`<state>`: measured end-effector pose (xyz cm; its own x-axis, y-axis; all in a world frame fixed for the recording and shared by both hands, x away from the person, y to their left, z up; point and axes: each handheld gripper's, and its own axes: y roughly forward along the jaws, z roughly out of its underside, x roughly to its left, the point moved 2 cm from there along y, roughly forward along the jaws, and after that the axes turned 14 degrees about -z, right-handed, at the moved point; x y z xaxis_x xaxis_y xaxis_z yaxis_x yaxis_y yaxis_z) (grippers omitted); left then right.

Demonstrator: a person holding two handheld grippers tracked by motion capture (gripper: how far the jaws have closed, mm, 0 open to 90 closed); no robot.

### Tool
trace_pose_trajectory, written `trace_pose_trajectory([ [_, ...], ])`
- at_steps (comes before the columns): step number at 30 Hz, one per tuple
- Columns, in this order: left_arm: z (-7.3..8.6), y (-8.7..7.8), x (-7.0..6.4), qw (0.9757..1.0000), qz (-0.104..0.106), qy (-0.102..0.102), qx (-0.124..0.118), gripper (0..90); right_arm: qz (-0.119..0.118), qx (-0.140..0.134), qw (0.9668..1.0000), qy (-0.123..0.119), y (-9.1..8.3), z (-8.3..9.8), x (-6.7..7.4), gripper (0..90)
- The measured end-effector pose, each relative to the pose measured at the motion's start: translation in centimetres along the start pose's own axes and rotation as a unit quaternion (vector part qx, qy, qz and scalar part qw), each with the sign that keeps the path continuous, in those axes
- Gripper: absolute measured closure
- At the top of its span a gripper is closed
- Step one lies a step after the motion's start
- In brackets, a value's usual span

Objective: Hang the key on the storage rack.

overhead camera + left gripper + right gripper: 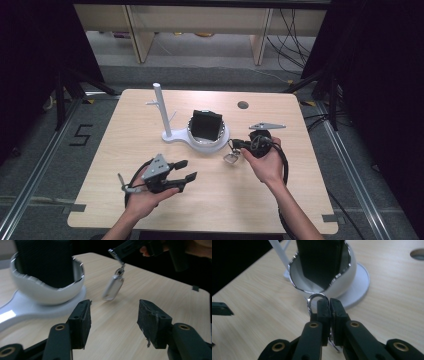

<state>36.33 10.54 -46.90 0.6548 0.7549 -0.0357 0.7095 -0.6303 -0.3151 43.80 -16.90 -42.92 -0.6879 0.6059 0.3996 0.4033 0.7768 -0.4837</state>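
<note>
High view: the pale wooden table carries a white stand with an upright post and side pegs, a shape that suggests things are meant to hang there; on its round base sits a white, chrome-rimmed bowl with a black block standing in it, which keeps that block upright; the left gripper hovers low over the near table with jaws spread and nothing between them, probably kept free to help; the right gripper is pressed together on the ring of a small silver key tag, so the tag dangles freely just in front of the bowl, clear of the table.
</note>
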Motion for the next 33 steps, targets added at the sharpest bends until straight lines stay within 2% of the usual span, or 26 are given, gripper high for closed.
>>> trace_pose_trajectory([
  [2,-1.1,1.1,-0.6,0.9998,0.015,0.008,-0.005,46.1,-0.003,-0.012,0.9999,-0.009,-0.2,-0.2,0.6,87.9],
  [3,-1.1,1.1,-0.6,0.9998,0.015,0.008,-0.005,47.2,-0.003,-0.012,0.9999,-0.009,-0.2,-0.2,0.6,87.9],
  [4,-1.8,1.8,-1.0,0.9996,0.026,0.009,-0.007,47.2,-0.007,-0.017,0.9998,0.0,-0.2,-0.3,1.1,87.9],
  [5,-2.6,2.6,-1.3,0.9994,0.034,0.005,-0.008,50.4,-0.012,-0.027,0.9992,-0.026,-0.4,-0.6,1.5,87.9],
  [9,-3.5,3.8,-1.5,0.9992,0.039,0.006,-0.009,54.8,-0.022,-0.034,0.9988,-0.029,-0.5,-0.7,2.3,88.0],
  [10,-3.7,4.2,-1.5,0.9991,0.041,0.006,-0.008,54.8,-0.026,-0.041,0.9979,-0.043,-0.4,-0.8,2.6,87.9],
  [11,-3.9,4.5,-1.5,0.9991,0.042,0.0,-0.003,57.0,-0.031,-0.044,0.9979,-0.035,-0.5,-0.8,3.3,87.9],
  [12,-4.0,4.7,-1.6,0.9988,0.047,-0.007,-0.005,57.0,-0.031,-0.044,0.9979,-0.035,-0.5,-0.8,3.3,87.9],
  [13,-4.2,5.0,-1.6,0.9985,0.052,-0.02,-0.002,58.3,-0.033,-0.048,0.997,-0.051,-0.3,-0.9,3.5,88.0],
  [15,-4.3,5.2,-1.6,0.9984,0.051,-0.022,-0.002,59.1,-0.03,-0.049,0.9971,-0.05,-0.4,-0.9,3.7,88.0],
  [17,-4.5,5.6,-1.6,0.9981,0.052,-0.033,-0.003,59.7,-0.043,-0.063,0.9962,-0.044,-0.3,-1.1,4.3,90.0],
  [19,-4.5,5.7,-1.6,0.9981,0.052,-0.034,-0.001,60.7,-0.042,-0.062,0.9958,-0.053,-0.3,-1.3,4.6,90.0],
  [21,-4.3,6.0,-1.6,0.9986,0.043,-0.031,0.005,60.9,-0.039,-0.062,0.9958,-0.055,-0.3,-1.4,4.7,90.0],
  [22,-3.8,5.8,-1.3,0.9989,0.04,-0.022,0.012,60.9,-0.033,-0.051,0.9961,-0.064,-0.1,-1.4,4.5,90.0],
  [23,-3.5,5.5,-1.0,0.9991,0.03,-0.025,0.016,61.0,-0.038,-0.044,0.9962,-0.065,0.0,-1.3,4.5,90.0],
  [25,-2.9,4.8,-0.1,0.9992,0.018,-0.033,0.013,61.0,-0.032,-0.039,0.9967,-0.063,0.0,-1.0,4.3,90.0],
  [26,-2.6,4.4,0.4,0.9994,0.009,-0.031,0.015,60.9,-0.033,-0.033,0.9977,-0.05,0.0,-0.8,4.3,90.0],
  [27,-2.2,4.0,0.8,0.9993,0.004,-0.034,0.012,60.8,-0.034,-0.033,0.9963,-0.071,0.3,-0.8,3.7,90.0],
  [28,-2.2,4.0,0.8,0.9993,0.004,-0.034,0.012,60.7,-0.034,-0.033,0.9963,-0.071,0.3,-0.8,3.7,90.0],
  [29,-1.6,3.2,1.4,0.9994,-0.009,-0.029,0.014,60.4,-0.032,-0.019,0.9984,-0.041,0.6,-0.4,3.7,90.0],
  [31,-0.9,2.5,1.9,0.9995,-0.021,-0.016,0.016,59.6,-0.029,-0.011,0.998,-0.056,1.0,-0.1,3.3,90.0],
  [33,-0.3,1.9,2.1,0.9995,-0.025,-0.014,0.012,59.0,-0.031,0.004,0.9983,-0.048,1.5,0.2,3.1,90.0],
])
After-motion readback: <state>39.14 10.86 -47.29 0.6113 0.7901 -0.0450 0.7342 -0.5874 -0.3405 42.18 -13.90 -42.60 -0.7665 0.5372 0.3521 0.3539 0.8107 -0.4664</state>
